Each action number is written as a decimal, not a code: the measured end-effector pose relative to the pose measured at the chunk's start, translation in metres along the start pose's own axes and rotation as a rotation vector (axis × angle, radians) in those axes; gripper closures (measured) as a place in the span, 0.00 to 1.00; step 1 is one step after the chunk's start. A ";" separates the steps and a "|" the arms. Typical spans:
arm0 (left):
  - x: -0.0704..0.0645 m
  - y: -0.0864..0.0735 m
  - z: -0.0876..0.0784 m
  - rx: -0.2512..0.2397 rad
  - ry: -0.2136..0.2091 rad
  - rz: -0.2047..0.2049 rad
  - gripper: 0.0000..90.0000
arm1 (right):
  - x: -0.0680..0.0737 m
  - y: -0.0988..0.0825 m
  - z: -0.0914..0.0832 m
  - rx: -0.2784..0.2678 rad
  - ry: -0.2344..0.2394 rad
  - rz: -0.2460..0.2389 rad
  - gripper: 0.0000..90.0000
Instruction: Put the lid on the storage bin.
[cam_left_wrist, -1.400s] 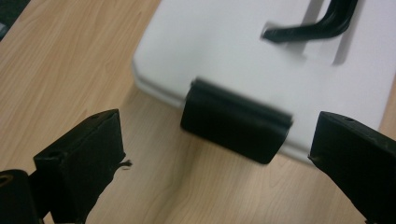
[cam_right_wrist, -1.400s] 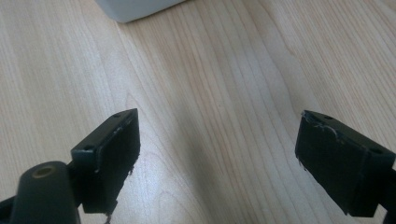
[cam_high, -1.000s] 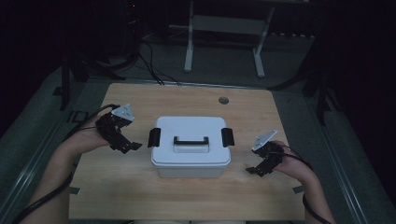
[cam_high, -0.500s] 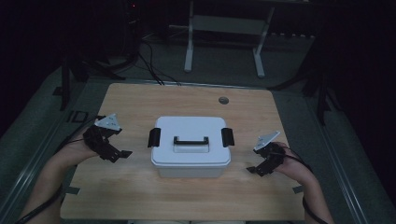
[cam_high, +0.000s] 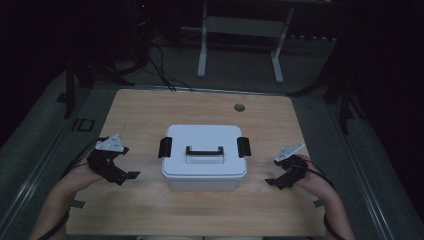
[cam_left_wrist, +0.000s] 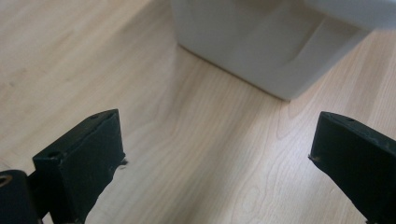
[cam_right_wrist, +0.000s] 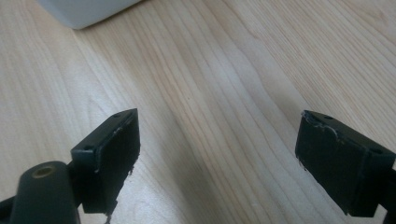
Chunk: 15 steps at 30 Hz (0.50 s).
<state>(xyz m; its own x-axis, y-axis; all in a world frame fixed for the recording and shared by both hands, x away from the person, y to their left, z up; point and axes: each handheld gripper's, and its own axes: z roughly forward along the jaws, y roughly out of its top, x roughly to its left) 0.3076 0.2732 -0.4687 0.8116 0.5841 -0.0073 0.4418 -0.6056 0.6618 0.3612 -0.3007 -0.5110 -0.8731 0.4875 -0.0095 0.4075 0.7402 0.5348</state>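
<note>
The white rectangular plastic storage box (cam_high: 204, 159), its lid on with a black carry handle (cam_high: 204, 150) and a black latch at each short end, sits at the centre of the light wooden table (cam_high: 150, 110).

Change noted: one second ago the left gripper (cam_high: 122, 176) stood close to the black left-end latch (cam_high: 165, 147); it has since drawn back toward 8 o'clock and now rests apart from the box. The right gripper (cam_high: 273, 181) has not shifted, sitting at about 4 o'clock from the box, also apart from it.

Tool state: both grippers have jaws spread wide with nothing between them; the left gripper view shows bare tabletop and the box's lower corner (cam_left_wrist: 285, 95) ahead.

Judgement: both latches appear down, and the lid is seated. The withdrawal suggests the hands are at rest, either before opening or after closing; which cannot be determined.
</note>
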 end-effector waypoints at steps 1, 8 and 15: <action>0.000 -0.004 0.002 -0.009 -0.010 -0.015 0.03 | 0.000 -0.001 0.000 -0.004 -0.002 0.006 0.15; -0.002 -0.028 0.011 -0.051 0.015 -0.048 0.03 | -0.003 -0.010 0.000 -0.071 -0.053 0.052 0.15; -0.003 -0.047 0.018 -0.087 0.023 -0.096 0.03 | -0.003 -0.020 0.005 -0.131 -0.096 0.111 0.15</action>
<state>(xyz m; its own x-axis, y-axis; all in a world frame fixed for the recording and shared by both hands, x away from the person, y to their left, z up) 0.2914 0.2903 -0.5139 0.7578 0.6499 -0.0577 0.4816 -0.4974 0.7215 0.3572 -0.3151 -0.5255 -0.7926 0.6094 -0.0215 0.4560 0.6157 0.6426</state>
